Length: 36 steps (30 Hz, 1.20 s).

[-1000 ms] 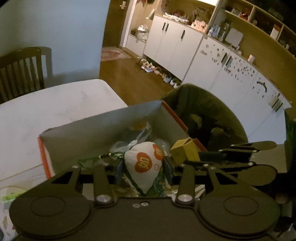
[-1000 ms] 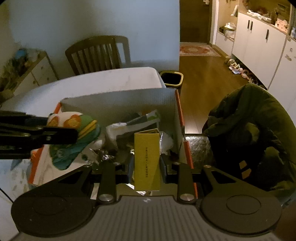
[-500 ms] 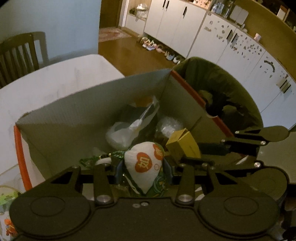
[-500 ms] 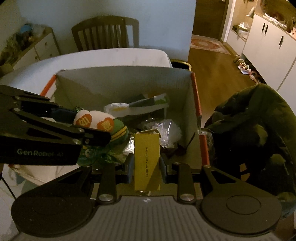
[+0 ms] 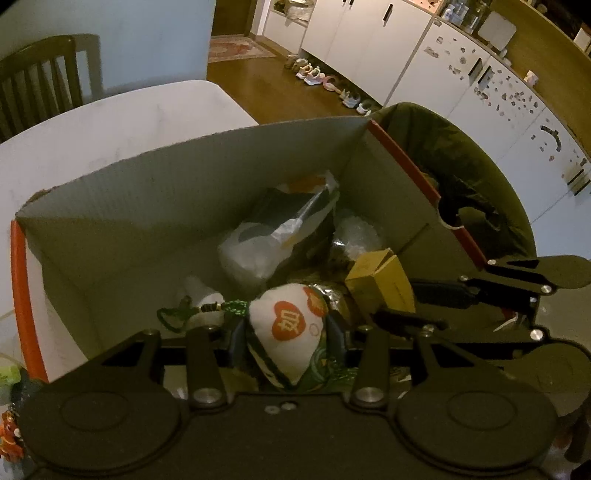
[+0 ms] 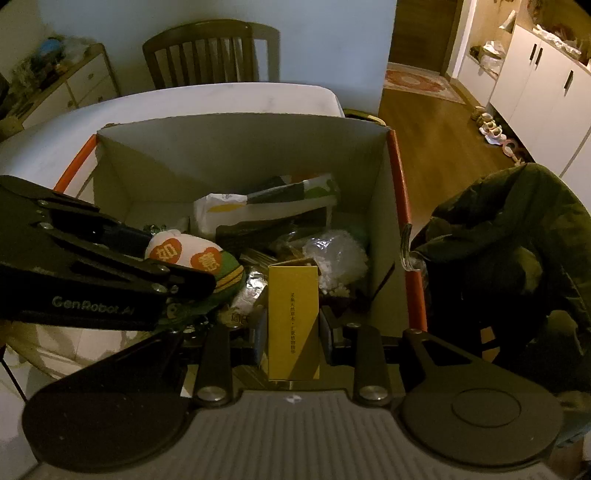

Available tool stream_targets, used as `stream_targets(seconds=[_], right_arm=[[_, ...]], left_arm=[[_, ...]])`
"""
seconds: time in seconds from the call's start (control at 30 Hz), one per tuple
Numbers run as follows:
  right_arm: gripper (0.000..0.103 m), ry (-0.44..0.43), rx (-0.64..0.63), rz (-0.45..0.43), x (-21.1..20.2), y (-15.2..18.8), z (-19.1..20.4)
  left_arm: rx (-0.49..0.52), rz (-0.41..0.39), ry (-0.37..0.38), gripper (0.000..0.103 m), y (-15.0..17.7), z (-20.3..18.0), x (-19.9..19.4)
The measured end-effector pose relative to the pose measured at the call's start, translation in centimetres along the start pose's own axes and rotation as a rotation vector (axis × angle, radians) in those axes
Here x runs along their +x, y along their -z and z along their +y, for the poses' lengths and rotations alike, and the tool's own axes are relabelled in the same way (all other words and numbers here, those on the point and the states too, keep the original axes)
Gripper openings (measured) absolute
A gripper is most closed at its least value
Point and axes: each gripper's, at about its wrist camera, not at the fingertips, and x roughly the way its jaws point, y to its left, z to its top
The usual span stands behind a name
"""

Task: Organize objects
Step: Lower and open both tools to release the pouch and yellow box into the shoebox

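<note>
The plush charm, soft and light, is pinched across its belly by the left gripper; the stiff yellow carton sits clamped in the right gripper, both over the cardboard box on the table.

A home, dining area w/ hallway beyond. Wooden chair at a white worktop; wood floor w/ a row of shoes along white cupboards. Rug in the passage, drawer unit piled w/ clutter by the wall. Green jacket draped beside a cardboard box of household odds & ends.
</note>
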Motion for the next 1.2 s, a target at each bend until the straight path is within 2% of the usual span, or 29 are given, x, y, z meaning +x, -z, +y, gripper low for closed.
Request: stream_targets(seconds=[0.13, 0.3, 0.37, 0.47, 0.57, 0.9, 1.03, 1.2], right_arm=[[0.029, 0.0, -0.018, 0.0, -0.1, 0.2, 0.1], [0.029, -0.018, -0.015, -0.009, -0.9, 0.3, -0.2], [0.029, -0.024, -0.013, -0.013, -1.3, 0.3, -0.4], [0.034, -0.029, -0.008, -0.024, -1.8, 0.3, -0.5], [0.043, -0.03, -0.005, -0.04, -2.4, 0.4, -0.5], [0.046, -0.043, 0.006, -0.074, -4.8, 0.7, -0.6], [0.053, -0.056, 0.013, -0.094, -5.9, 0.8, -0.2], [0.055, -0.07, 0.008, -0.126, -7.5, 0.9, 0.6]], left_arm=[[-0.009, -0.005, -0.001, 0.048, 0.1, -0.1, -0.1], [-0.006, -0.018, -0.019, 0.062, 0.6, 0.0, -0.7], [-0.011, -0.024, -0.023, 0.065, 0.8, 0.0, -1.0], [-0.012, -0.033, -0.023, 0.066, 1.0, 0.0, -1.6], [-0.012, -0.043, -0.025, 0.072, 1.3, 0.1, -2.3], [0.001, -0.13, -0.019, 0.077, 2.6, 0.1, -6.1], [0.022, -0.18, -0.011, 0.08, 3.3, -0.2, -8.1], [0.02, -0.232, -0.007, 0.083, 4.3, 0.0, -10.4]])
